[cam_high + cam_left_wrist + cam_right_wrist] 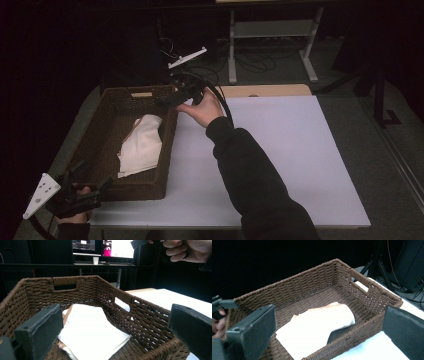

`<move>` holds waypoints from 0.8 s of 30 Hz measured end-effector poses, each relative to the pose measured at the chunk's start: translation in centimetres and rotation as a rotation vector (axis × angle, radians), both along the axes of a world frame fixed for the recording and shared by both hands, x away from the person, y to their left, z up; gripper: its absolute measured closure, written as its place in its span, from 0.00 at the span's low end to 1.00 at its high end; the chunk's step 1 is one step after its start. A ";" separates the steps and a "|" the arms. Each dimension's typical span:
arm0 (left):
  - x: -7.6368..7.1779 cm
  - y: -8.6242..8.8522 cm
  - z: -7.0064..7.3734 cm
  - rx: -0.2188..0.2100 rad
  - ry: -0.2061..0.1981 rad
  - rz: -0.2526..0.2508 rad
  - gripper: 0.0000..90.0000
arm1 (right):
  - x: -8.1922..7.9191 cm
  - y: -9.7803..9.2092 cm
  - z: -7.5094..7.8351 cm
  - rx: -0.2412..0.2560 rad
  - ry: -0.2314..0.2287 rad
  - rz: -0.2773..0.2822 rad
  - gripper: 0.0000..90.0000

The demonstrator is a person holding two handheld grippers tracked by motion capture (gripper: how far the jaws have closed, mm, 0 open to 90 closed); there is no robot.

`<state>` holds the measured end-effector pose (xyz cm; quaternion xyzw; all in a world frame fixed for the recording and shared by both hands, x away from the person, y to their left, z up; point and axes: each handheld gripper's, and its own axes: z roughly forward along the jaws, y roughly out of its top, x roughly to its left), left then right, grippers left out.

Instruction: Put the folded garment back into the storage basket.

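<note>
A brown wicker basket (95,145) stands on the left part of the white table (280,150). Inside it lies a folded white cloth (141,145), seen too in the left gripper view (92,335) and the right gripper view (317,327). My right gripper (167,100) hovers over the basket's far right corner, open and holding nothing. My left gripper (92,187) is at the basket's near left corner, open, with its jaws wide apart. The basket's rim (117,293) and wall (307,287) lie ahead of both grippers.
A wooden strip (270,90) runs along the table's far edge. Behind it stands a white metal frame (272,30) with cables on the floor. A monitor and a paper cup (95,260) sit on a far desk.
</note>
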<state>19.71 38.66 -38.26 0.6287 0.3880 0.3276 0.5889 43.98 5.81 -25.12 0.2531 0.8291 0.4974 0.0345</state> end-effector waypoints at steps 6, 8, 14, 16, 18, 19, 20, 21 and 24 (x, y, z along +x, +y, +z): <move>0.0 0.0 0.0 0.001 -0.001 0.000 0.00 | -0.4 -1.0 -0.2 -0.001 -0.005 -0.004 0.00; 0.0 -0.1 0.0 0.002 0.001 -0.001 0.00 | -0.5 -1.4 -0.3 0.000 -0.003 -0.003 0.00; 0.1 -0.1 0.0 0.001 0.003 -0.001 0.00 | -0.8 -2.7 -0.8 0.019 -0.003 -0.015 0.00; 0.1 -0.1 0.0 0.002 0.002 -0.001 0.00 | -0.9 -3.1 -1.0 0.019 0.000 -0.017 0.00; 0.1 -0.1 0.0 0.002 0.002 -0.002 0.00 | -0.9 -3.5 -1.2 0.018 0.001 -0.021 0.00; 0.1 -0.1 0.0 0.002 0.002 -0.002 0.00 | -0.9 -3.8 -1.3 0.019 0.000 -0.024 0.00; 0.1 -0.1 0.0 0.002 0.002 -0.002 0.00 | -0.9 -4.0 -1.3 0.019 0.004 -0.029 0.00; 0.1 -0.1 0.0 0.002 0.002 -0.002 0.00 | -0.9 -4.3 -1.4 0.019 0.005 -0.032 0.00; 0.1 -0.2 0.0 0.004 0.002 -0.003 0.00 | -1.0 -5.0 -1.6 0.020 0.006 -0.042 0.00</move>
